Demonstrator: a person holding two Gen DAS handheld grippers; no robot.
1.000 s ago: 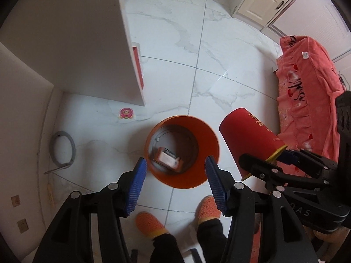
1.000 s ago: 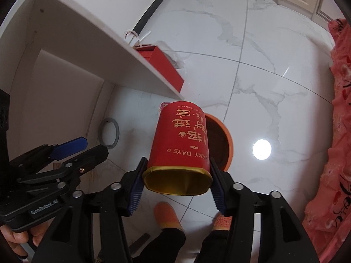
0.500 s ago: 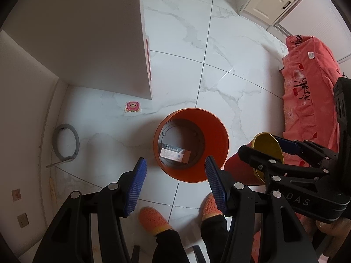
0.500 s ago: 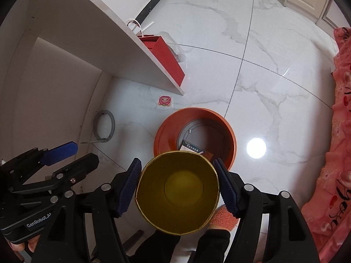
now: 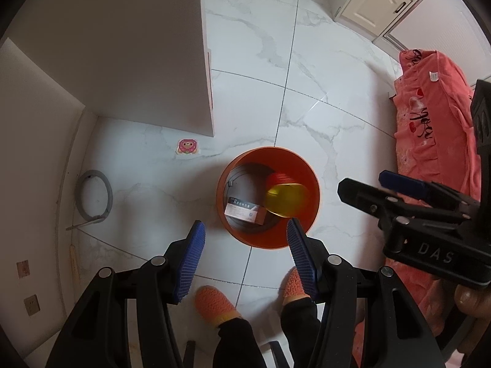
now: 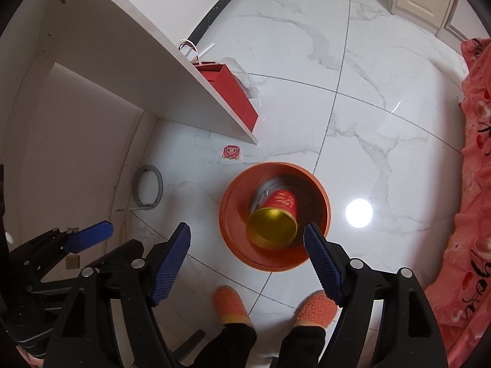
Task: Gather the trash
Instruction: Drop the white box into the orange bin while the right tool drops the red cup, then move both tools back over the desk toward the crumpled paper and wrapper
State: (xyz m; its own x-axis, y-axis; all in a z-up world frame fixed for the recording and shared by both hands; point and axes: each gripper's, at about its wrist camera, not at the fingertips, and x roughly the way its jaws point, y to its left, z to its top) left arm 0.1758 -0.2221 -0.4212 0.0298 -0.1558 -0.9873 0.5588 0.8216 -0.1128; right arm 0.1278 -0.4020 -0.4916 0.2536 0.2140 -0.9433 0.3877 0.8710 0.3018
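blue ribbed pads lined both jaws of the right gripper (image 6: 247, 263), which hung above the floor with its jaws opening wide and nothing between them. below and beyond it the red paper cup (image 6: 277, 216) was inside the orange bin (image 6: 274, 214), tilted with its gold-lined mouth turned up toward the camera, a little blurred. gold characters ran across the red side of the cup, too small and smeared to read.

the left gripper (image 5: 244, 260) pointed straight down over the same spot, its jaws parted about halfway and empty. through its camera the cup (image 5: 284, 196) showed against the right inner wall of the bin (image 5: 267, 197), beside a small flat box (image 5: 245, 213) with a dark band of white print on top and an orange end; the print could not be read. white letters "das" stood on the black body of the right gripper (image 5: 377, 184) at the right edge of that view, and a hand (image 5: 469, 299) held it from below.

the bin was round, bright orange, with a grey inner bottom ring, standing on white marbled floor tiles (image 6: 353, 107). a pair of orange slippers (image 6: 230, 305) stood just below the bin, black trousers above them. a pink cartoon sticker (image 6: 231, 152) lay on the floor near the bin, a grey hose loop (image 6: 148, 188) further left. a red paper bag (image 6: 228, 92) stood against the white table (image 6: 129, 70). pink-red cloth (image 5: 429, 141) with dark script and hearts covered something at the right; the script was not legible.
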